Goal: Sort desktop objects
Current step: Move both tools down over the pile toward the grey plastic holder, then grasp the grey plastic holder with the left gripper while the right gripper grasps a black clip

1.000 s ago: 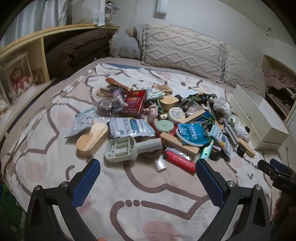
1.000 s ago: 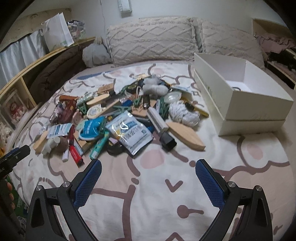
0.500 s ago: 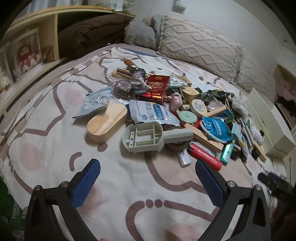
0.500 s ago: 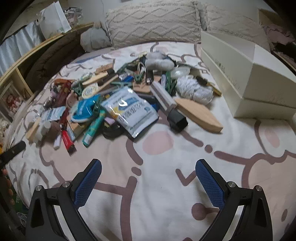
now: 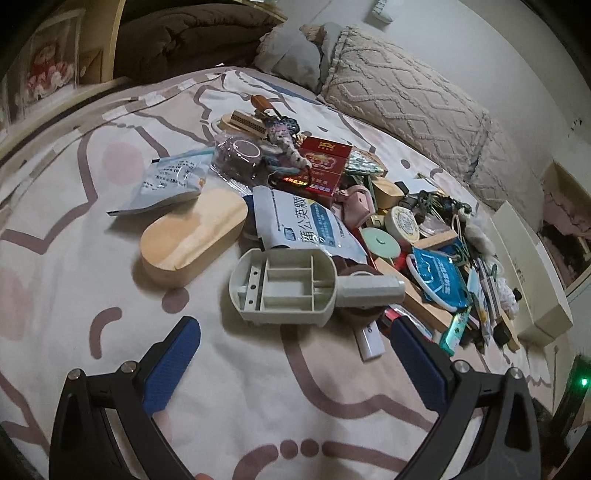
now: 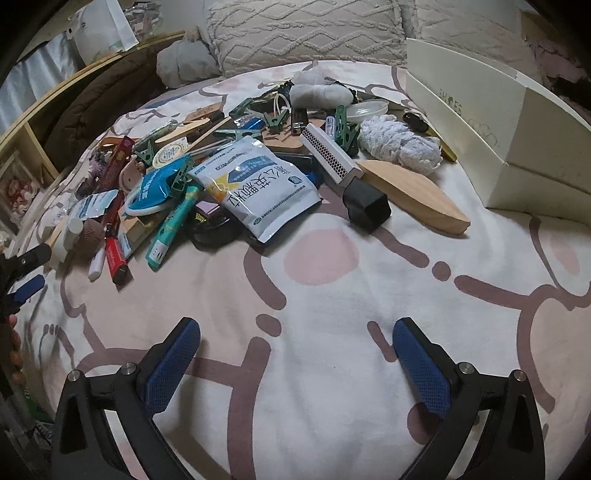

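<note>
Both the left gripper (image 5: pixel 295 354) and right gripper (image 6: pixel 295 354) hover spread wide and empty over the bedspread (image 6: pixel 332 369). The clutter pile (image 6: pixel 236 173) lies just beyond them, with the white box (image 6: pixel 509 122) at far right.

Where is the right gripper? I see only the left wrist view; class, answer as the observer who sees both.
Observer: The right gripper is open over bare bedspread, short of the pile.
Operator: What lies by the white box?
Observer: Near the white box lies a pointed wooden piece, with a black square cap beside it.
Operator: And at the far left, at the back?
Observer: A white paper bag.
</note>
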`<state>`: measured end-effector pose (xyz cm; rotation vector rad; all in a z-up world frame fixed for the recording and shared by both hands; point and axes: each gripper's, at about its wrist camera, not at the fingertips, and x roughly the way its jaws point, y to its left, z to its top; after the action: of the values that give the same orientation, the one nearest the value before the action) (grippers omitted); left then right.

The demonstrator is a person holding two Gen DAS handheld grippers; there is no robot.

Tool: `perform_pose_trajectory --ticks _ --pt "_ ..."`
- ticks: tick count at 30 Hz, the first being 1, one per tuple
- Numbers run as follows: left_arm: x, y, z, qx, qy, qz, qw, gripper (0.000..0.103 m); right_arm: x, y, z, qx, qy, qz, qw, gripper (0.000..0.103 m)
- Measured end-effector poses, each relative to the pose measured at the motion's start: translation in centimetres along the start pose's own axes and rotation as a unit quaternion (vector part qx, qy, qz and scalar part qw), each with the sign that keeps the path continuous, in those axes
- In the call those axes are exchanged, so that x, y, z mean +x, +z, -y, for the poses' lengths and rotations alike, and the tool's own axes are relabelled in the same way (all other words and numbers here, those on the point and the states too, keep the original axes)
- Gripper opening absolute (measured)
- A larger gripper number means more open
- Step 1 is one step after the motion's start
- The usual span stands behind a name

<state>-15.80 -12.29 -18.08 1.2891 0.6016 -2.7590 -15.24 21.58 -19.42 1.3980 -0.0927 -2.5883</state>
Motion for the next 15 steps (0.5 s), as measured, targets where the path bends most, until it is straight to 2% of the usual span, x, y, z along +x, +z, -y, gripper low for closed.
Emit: perform_pose_trajectory --ticks 7,12,15 --pt "1.1 0.0 -0.9 -0.028 -0.014 0.002 0.9995 0.103 0.1 -0.1 0.4 0.006 0.008 0.004 1.000 0.103" --pt "1.4 -0.2 -1.0 -0.022 -0.010 0.005 0.9997 0.103 0.5 0.4 0.5 -0.010 0.009 -0.002 1.000 0.103" --pt "1.7 -0.3 -0.7 -0.013 -0.001 0.002 0.9999 0.103 0.5 1.0 1.1 0.004 0.013 0.004 1.000 0.103"
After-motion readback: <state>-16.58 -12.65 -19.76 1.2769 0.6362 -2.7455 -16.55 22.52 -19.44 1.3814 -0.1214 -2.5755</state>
